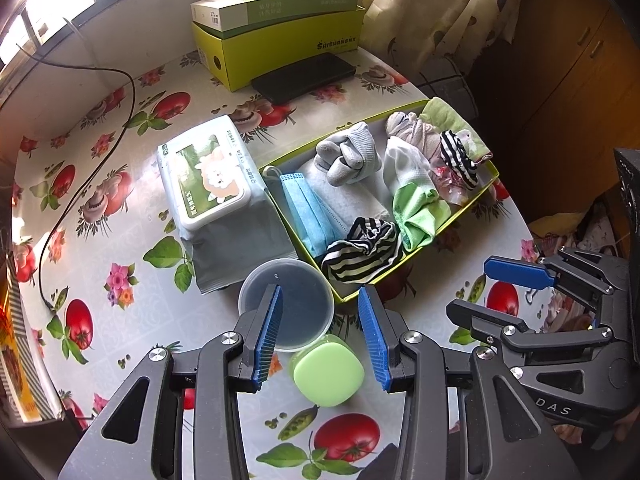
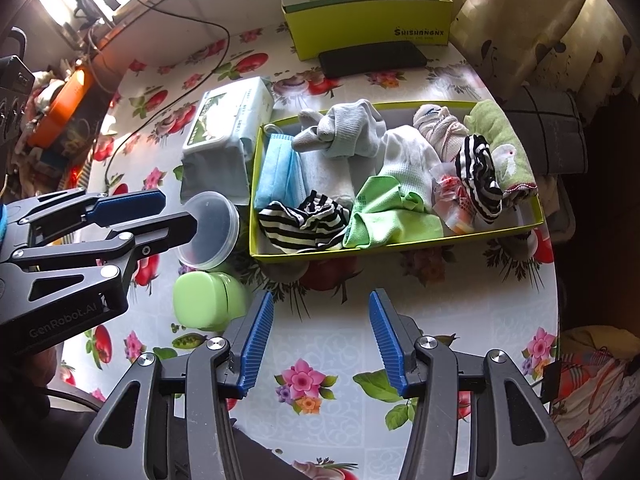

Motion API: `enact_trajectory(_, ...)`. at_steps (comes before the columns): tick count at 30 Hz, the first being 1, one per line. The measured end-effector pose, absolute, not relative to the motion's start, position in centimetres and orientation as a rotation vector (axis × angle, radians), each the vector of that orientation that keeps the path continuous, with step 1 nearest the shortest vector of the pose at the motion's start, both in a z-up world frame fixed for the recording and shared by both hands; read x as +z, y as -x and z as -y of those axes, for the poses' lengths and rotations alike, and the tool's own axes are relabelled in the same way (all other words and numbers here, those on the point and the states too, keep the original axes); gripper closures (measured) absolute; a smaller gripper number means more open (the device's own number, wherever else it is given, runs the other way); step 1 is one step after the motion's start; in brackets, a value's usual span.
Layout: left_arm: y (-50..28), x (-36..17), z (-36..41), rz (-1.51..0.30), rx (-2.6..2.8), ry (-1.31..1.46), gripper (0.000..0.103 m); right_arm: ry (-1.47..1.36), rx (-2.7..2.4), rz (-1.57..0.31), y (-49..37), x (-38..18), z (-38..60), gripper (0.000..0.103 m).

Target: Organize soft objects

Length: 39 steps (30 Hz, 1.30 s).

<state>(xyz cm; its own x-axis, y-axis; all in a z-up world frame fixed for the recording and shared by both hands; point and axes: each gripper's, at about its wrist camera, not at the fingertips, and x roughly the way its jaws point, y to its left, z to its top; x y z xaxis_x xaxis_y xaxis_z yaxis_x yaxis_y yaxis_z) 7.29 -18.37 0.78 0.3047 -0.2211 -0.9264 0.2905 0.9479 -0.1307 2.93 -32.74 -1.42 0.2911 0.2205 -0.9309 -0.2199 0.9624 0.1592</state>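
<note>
Two grippers with jaws spread, holding nothing: left gripper (image 1: pixel 320 332) above plastic cup (image 1: pixel 286 304) and green container (image 1: pixel 329 374), right gripper (image 2: pixel 320 344) near of yellow-green tray (image 2: pixel 400 246) containing striped sock (image 2: pixel 300 226), green cloth (image 2: pixel 384 216), blue mask (image 2: pixel 276 172).

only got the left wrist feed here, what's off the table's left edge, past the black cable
Observer: An orange tray-like thing sits there among clutter, level with the wipes pack.
Operator: is the right gripper holding anything
Observer: No. The right gripper is open over bare tablecloth, short of the sock box.
Operator: anything behind the box's right end
Observer: A grey cushion-like thing with dark lines sits beyond the green towel; your view shows only part of it.
Operator: and my left gripper, what's it near
Observer: The left gripper is open, its fingers overlapping the clear cup above the green jar.
</note>
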Motion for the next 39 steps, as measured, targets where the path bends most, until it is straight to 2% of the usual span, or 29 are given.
enact_trajectory(39,-7.31,0.48,18.29,-1.226,-0.342,-0.066,0.062,-0.001,0.297,-1.248,-2.88,-1.63,32.51,0.052)
